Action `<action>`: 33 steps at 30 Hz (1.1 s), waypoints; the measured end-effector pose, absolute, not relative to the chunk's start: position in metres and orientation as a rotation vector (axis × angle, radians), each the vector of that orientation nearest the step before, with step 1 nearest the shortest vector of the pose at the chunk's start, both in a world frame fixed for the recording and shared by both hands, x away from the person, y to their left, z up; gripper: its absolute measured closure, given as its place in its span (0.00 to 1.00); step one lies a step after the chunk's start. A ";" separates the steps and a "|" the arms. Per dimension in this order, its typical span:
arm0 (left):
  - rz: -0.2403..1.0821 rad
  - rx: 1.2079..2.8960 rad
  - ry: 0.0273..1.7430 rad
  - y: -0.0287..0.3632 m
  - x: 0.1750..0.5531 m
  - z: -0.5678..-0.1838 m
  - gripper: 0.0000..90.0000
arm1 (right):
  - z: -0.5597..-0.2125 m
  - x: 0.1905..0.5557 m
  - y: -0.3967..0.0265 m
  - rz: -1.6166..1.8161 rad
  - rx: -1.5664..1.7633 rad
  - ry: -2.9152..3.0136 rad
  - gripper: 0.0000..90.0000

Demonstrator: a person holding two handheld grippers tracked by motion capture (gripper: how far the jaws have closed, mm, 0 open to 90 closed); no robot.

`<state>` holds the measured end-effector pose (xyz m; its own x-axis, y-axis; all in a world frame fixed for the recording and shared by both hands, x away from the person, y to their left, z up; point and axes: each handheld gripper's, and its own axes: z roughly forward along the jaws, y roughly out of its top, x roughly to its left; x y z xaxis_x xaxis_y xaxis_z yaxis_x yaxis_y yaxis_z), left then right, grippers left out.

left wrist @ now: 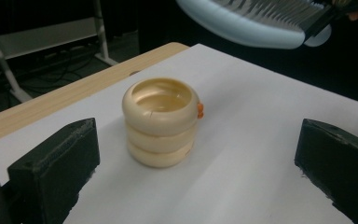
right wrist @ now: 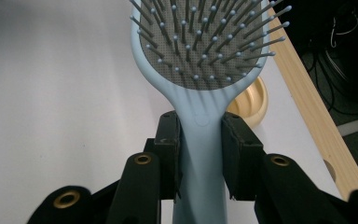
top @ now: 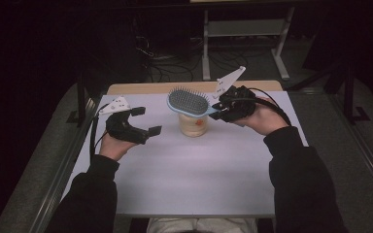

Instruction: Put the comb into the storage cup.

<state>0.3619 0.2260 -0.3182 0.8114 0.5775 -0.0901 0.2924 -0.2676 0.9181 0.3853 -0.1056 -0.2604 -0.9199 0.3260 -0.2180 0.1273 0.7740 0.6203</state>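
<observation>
**Brush hovering over the cream container**

Left gripper (top: pixel 143 121) sits out at the left, jaws spread wide with nothing in them. In the middle, the ribbed cream container (top: pixel 193 124) stands upright on the white table (top: pixel 184 179). The light blue hairbrush (top: pixel 188 103) hangs just above it, bristles up, its handle clamped in the right gripper (top: pixel 222 110).

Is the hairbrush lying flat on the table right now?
No, the hairbrush is held up in the air by its handle in the right gripper, hovering above the cream cup.
</observation>
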 end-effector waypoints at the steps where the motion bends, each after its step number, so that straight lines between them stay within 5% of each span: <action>1: 0.309 1.866 0.657 0.224 0.363 -0.317 0.00 | -0.260 0.386 -0.105 0.896 0.345 2.657 0.76; 33: 0.122 1.687 0.769 0.176 0.395 -0.282 0.00 | -0.252 0.388 -0.083 0.927 0.323 2.594 0.76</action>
